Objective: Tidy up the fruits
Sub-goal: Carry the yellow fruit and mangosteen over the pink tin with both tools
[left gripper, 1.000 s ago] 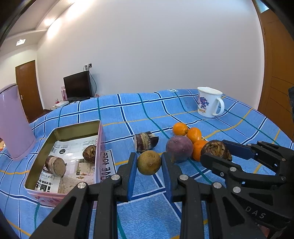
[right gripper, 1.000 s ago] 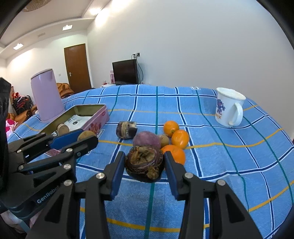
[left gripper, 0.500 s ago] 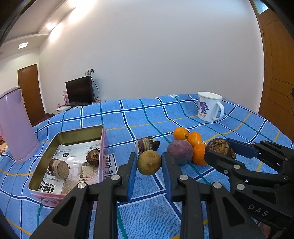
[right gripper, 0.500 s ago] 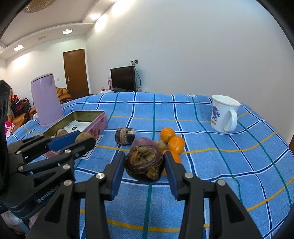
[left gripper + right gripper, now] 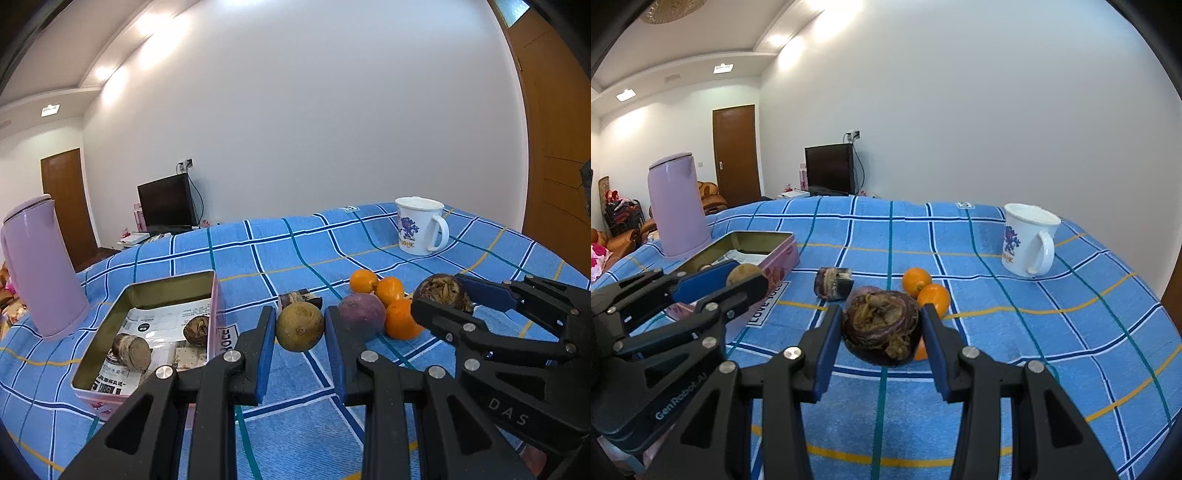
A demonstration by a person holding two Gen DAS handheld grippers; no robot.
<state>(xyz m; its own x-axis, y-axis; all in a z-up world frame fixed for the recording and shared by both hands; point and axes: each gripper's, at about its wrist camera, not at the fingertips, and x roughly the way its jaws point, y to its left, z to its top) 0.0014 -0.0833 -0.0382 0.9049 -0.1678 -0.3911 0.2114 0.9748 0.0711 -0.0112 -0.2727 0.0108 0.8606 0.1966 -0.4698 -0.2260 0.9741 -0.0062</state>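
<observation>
Your left gripper [image 5: 300, 334] squeezes a brown fruit [image 5: 300, 326]; your right gripper [image 5: 882, 334] squeezes a dark fruit [image 5: 881, 332].
Only your left view shows two fruits [image 5: 162, 341] inside the tin [image 5: 216, 295].

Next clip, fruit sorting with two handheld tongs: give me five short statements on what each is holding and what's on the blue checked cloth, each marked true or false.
1. The left tongs grip a round olive-brown fruit. True.
2. The right tongs are empty. False: they hold a dark purple, rough-topped fruit.
3. The pink rectangular tin already holds two brown pieces. True.
4. The white floral mug lies on its side. False: it stands upright.
5. The lilac kettle stands inside the tin. False: it stands on the cloth beyond it.
</observation>
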